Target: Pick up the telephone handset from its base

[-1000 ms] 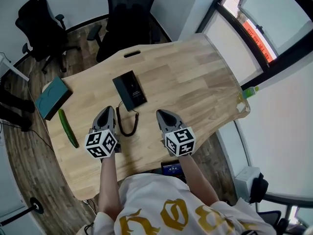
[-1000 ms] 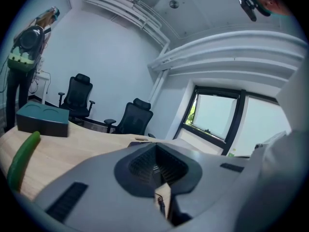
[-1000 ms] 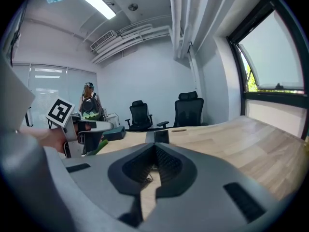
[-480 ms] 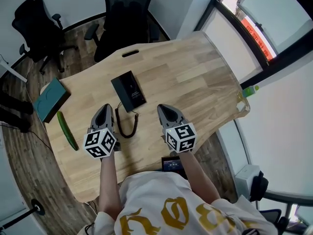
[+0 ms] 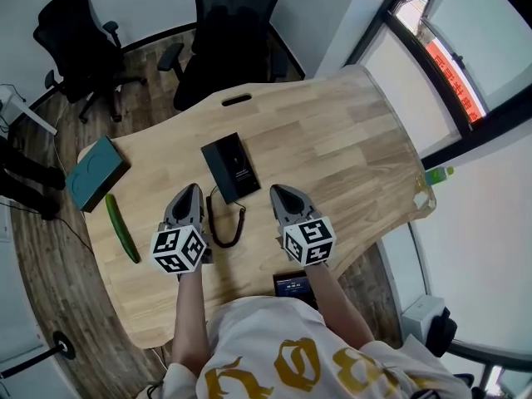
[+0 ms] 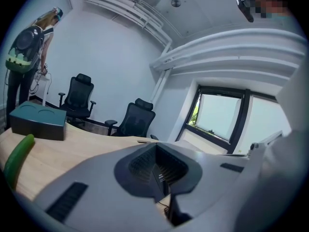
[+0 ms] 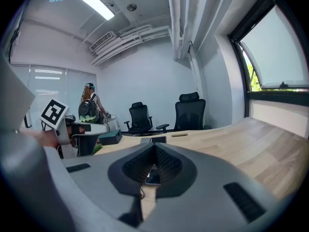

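The black telephone (image 5: 230, 166) lies flat on the wooden table (image 5: 349, 148), with its handset resting on the base. Its coiled cord (image 5: 224, 223) loops toward me between my two grippers. My left gripper (image 5: 189, 191) is shut and empty, just left of the phone's near end. To the right of that end my right gripper (image 5: 278, 193) is also shut and holds nothing. Neither touches the phone. In the right gripper view the phone (image 7: 153, 139) lies ahead beyond the shut jaws (image 7: 154, 170). In the left gripper view the left gripper (image 6: 159, 175) shows its jaws closed together.
A green cucumber (image 5: 121, 228) and a teal box (image 5: 96, 172) lie at the table's left. A small dark device (image 5: 293, 284) sits at the near edge. Office chairs (image 5: 229, 32) stand behind the table. A bottle (image 5: 440, 174) is at the right edge. A person with a backpack (image 6: 29, 47) stands far off.
Both grippers have moved a little forward and now flank the phone's near end. They stay shut and the phone has not moved.
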Motion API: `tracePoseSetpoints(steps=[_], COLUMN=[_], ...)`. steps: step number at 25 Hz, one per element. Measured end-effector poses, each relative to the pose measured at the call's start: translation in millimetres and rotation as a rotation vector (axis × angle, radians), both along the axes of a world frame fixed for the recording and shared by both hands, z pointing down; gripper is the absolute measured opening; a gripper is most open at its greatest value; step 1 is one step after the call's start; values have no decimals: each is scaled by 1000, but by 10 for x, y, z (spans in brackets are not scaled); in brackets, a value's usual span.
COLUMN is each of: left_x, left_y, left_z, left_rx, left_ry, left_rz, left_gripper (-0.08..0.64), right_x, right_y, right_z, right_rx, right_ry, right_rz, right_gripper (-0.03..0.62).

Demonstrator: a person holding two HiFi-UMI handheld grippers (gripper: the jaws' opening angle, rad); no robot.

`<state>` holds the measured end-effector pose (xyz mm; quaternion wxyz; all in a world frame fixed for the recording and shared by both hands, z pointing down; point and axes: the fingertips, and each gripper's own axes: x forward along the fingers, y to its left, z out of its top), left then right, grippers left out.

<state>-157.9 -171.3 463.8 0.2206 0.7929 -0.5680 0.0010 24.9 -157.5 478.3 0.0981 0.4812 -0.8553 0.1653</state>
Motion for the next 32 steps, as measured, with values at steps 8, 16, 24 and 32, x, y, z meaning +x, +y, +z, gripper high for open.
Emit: tracePoseSetpoints(steps=[8,16,24,32], left_x=[-7,51,41,41], left_y=[-150,-157,-203,-275], left_z=[179,403,622,826], left_rx=[-29,-86,-138,-183], left_ry=[13,20,4,7], left_rz=[-15,2,11,15], left_gripper=[6,6,8,8], right_x=[72,91,45,-21], right_y=[-112,-222,-327,-402], right_z=[189,276,408,586], right_rx=[-36,-37,-60,-95], right_ry=[27,54,61,68], right_rz=[-2,3,-2,-21], right_gripper=[6,6,6,6])
